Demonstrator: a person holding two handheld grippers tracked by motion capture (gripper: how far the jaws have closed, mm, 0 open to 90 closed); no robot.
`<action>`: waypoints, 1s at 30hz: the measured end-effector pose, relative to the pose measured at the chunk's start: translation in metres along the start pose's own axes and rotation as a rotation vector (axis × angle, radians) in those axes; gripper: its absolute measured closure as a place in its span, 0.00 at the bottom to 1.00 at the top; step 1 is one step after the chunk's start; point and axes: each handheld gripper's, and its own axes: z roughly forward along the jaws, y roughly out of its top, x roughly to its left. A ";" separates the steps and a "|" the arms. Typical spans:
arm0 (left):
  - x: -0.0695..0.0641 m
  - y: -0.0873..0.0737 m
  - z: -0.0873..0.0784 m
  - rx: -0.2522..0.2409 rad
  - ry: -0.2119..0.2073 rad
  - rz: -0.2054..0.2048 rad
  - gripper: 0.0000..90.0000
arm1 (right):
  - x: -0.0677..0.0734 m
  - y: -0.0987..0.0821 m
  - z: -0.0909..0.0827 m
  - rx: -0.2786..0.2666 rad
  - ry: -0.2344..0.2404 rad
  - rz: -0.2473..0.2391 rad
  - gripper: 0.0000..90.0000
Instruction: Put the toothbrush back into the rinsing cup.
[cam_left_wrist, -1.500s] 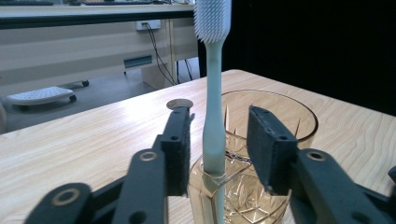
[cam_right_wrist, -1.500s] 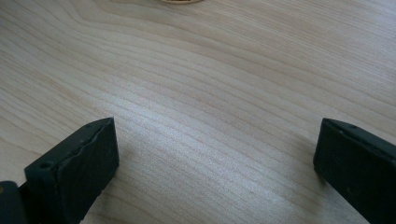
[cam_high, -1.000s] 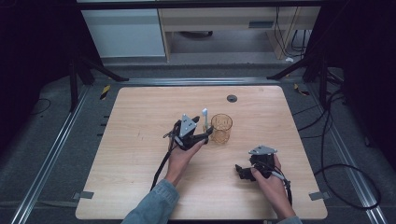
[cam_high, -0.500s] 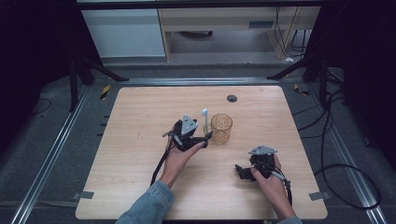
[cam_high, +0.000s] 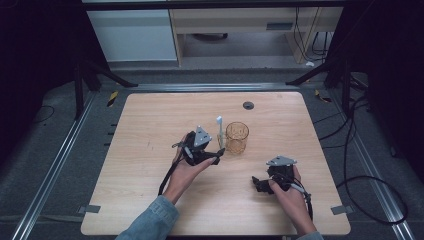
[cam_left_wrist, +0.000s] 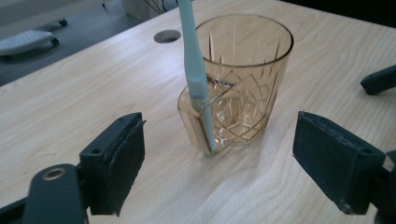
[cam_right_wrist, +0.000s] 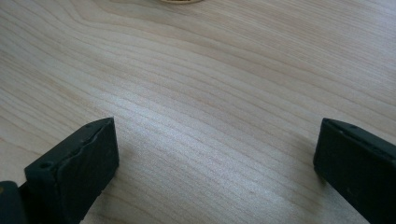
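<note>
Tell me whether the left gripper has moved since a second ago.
Barely. In the high view the left gripper sits at nearly the same spot beside the amber glass. Its jaws have just been opening, clear of the toothbrush standing in the glass's side slot.

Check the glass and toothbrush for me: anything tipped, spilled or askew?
Nothing stands out. The glass stands upright on the table, with the toothbrush standing in its side holder. No spill shows. The left gripper is open, its fingers clear of the glass.
</note>
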 end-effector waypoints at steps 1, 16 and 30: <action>0.000 0.000 0.000 0.000 0.000 0.000 0.18 | 0.000 0.000 0.000 0.000 0.000 0.000 0.00; 0.015 -0.008 -0.019 0.138 0.021 -0.008 0.13 | 0.000 0.000 0.000 -0.001 0.000 -0.001 0.00; 0.064 -0.046 -0.055 0.243 0.110 -0.073 0.12 | 0.000 0.000 0.000 -0.001 0.003 -0.005 0.00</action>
